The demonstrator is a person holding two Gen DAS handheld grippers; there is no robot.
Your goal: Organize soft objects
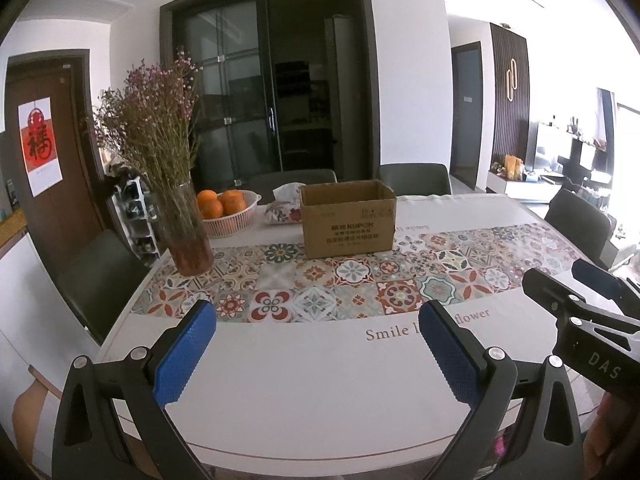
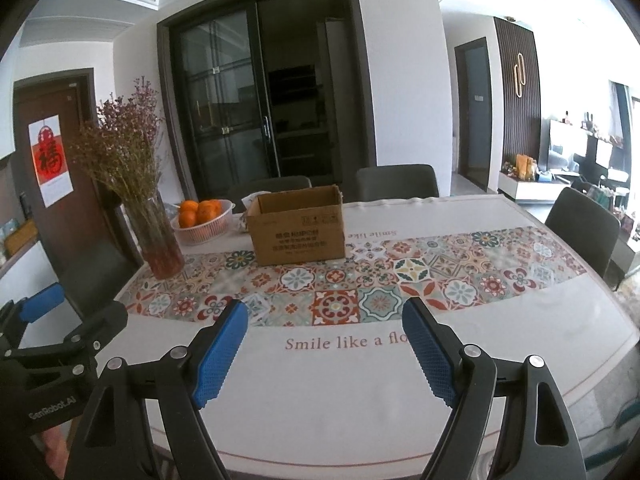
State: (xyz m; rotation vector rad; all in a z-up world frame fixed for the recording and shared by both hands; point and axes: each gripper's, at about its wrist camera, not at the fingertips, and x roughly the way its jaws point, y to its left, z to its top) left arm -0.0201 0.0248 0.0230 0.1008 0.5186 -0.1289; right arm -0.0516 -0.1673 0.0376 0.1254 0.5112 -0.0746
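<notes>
Dining room, tabletop [image 1: 320,380] under tile-patterned cloth | floral soft tissue pack [image 1: 282,210] lies near far edge, touching open brown cardboard box [image 1: 347,220], beside basket of oranges [image 1: 228,212] | likely light, squashy; pinch its body mid-length | left gripper [image 1: 318,350] released, empty | right gripper [image 2: 325,354] released, empty.

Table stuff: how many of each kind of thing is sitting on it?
Cardboard box: 1
Glass vase with dried flowers: 1
Basket of oranges: 1
Floral tissue pack: 1
Total: 4 on the table
</notes>
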